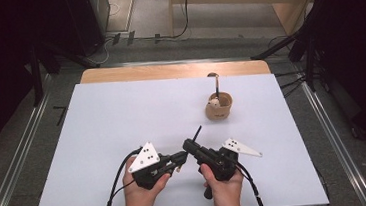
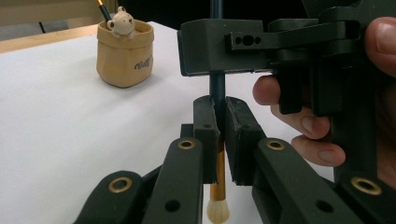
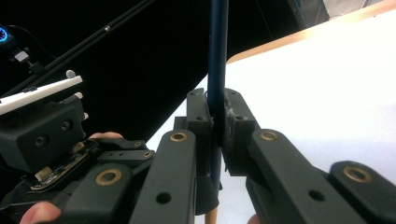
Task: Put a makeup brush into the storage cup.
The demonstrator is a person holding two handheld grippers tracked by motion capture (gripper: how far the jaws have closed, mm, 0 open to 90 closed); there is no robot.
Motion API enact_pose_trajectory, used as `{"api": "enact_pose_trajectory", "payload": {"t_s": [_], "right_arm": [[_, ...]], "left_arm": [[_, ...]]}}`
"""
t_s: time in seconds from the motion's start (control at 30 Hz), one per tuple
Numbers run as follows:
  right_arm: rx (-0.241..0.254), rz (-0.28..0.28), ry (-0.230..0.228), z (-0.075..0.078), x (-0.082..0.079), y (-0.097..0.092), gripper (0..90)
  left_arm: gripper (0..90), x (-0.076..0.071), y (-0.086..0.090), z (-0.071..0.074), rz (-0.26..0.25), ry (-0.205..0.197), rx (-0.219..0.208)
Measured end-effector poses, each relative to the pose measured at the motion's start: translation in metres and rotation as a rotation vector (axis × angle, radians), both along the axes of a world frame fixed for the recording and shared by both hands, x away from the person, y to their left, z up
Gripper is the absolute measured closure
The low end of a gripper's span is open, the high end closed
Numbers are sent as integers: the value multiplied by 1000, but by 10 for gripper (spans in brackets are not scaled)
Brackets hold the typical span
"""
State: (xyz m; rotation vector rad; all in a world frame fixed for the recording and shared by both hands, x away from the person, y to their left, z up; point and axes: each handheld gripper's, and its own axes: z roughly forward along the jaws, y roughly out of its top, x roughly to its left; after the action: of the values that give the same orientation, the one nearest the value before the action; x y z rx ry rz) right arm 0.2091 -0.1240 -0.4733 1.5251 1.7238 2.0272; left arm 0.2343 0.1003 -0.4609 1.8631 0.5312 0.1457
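Observation:
A brush with a dark blue handle [image 1: 196, 133], a gold ferrule and pale bristles [image 2: 218, 211] is held between both grippers near the table's front edge. My left gripper [image 1: 181, 158] is shut on the brush [image 2: 217, 88] where ferrule meets handle; its pads [image 2: 207, 126] press on it from both sides, bristles pointing down. My right gripper [image 1: 189, 145] is shut on the blue handle [image 3: 217, 56] higher up, and it appears in the left gripper view as the black block [image 2: 219, 46] around the handle. The right gripper's pads [image 3: 200, 121] clamp the handle.
A tan pouch-shaped holder [image 1: 219, 108] stands at the back right of the white table top [image 1: 122, 118], with a small bear figure [image 2: 121, 22] on its rim and another brush [image 1: 215, 84] upright in it. Dark stands and cables flank the table.

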Motion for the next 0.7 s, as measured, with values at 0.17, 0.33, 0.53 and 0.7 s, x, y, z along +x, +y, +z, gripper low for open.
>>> {"api": "enact_pose_trajectory", "payload": {"t_s": [0.17,0.33,0.53,0.7], "right_arm": [[-12,-1,-7,1,0,0,850],[-33,-13,-23,2,0,-2,850],[-54,-48,-49,6,1,-10,849],[-87,-75,-71,8,1,-15,849]], "left_arm": [[846,2,0,-1,-10,19,-16],[835,3,1,-1,-17,31,-11],[819,4,7,0,-1,25,-13],[813,8,16,4,18,27,-17]]}}
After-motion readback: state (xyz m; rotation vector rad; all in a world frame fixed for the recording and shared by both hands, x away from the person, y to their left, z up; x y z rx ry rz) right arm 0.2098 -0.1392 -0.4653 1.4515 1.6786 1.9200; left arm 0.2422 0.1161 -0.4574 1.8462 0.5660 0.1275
